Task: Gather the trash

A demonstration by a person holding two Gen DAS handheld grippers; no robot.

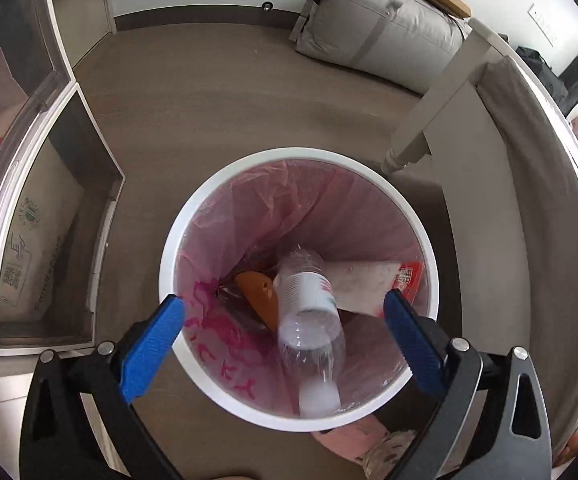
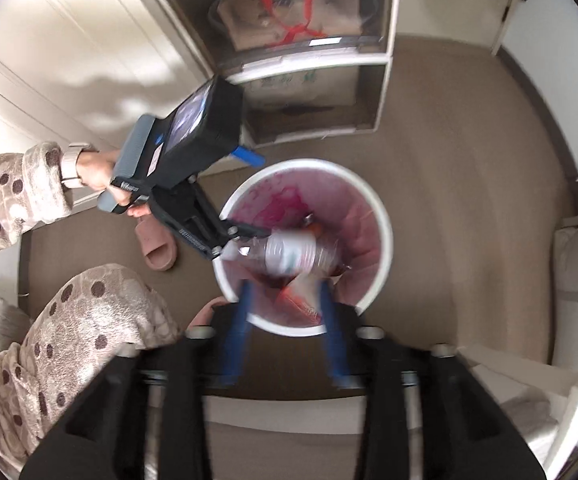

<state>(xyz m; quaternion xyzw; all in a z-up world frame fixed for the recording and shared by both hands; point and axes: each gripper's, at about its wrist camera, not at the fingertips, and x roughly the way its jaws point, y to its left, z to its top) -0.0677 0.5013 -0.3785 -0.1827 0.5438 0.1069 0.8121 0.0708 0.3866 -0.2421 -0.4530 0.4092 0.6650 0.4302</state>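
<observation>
One white trash bin [image 1: 249, 408] stands on the brown floor [image 1: 229, 92], lined with a pink bag [image 1: 289, 208]. One clear plastic bottle [image 1: 309, 304] with a white label hangs blurred in the bin's mouth, free of both grippers. Below it lie one orange piece [image 1: 259, 296] and one red-and-white wrapper [image 1: 373, 280] (both deep in the liner). The left gripper [image 1: 285, 344] hovers over the rim, its two blue fingers spread wide with nothing pressed between them. The right gripper [image 2: 285, 324] stands partly parted above the bin's near edge, holding nothing. Two stacked storage drawers [image 2: 309, 92] flank the bin; one pink slipper [image 2: 159, 246] lies beside it, and a table leg [image 1: 421, 128] stands just behind.
</observation>
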